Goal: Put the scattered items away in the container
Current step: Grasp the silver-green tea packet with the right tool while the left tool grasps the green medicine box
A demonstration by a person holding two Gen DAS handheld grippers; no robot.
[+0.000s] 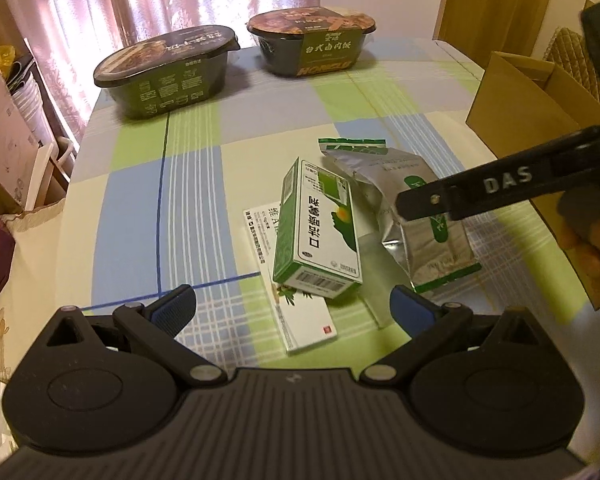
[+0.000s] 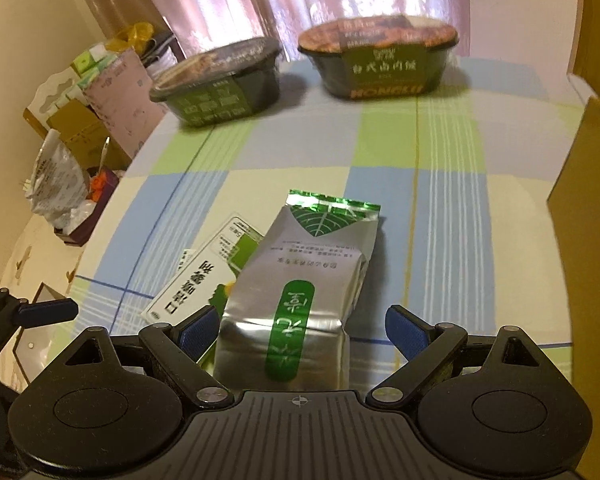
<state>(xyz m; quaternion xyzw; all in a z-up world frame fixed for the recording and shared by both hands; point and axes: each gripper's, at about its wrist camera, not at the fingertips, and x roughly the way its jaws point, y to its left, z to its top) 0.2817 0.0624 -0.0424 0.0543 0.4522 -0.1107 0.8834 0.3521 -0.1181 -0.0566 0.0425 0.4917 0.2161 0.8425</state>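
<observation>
A silver foil pouch [image 2: 300, 272] with green print lies on the checked tablecloth. My right gripper [image 2: 302, 330] is open, and its blue pads straddle the pouch's near end. Left of the pouch, a green-and-white carton [image 1: 318, 236] rests on top of a flat white box [image 1: 300, 320]. My left gripper [image 1: 294, 310] hangs open just in front of these two, with nothing between its fingers. In the left wrist view one black finger [image 1: 452, 194] of the right gripper reaches over the pouch [image 1: 416, 200]. A brown cardboard box [image 1: 528, 112] stands at the table's right edge.
Two dark sealed meal bowls [image 1: 168, 72] [image 1: 312, 40] stand at the far side of the table before a pink curtain. Cartons, bags and clutter [image 2: 80, 128] crowd the space beyond the table's left edge. The cardboard box [image 2: 580, 208] rises close on the right.
</observation>
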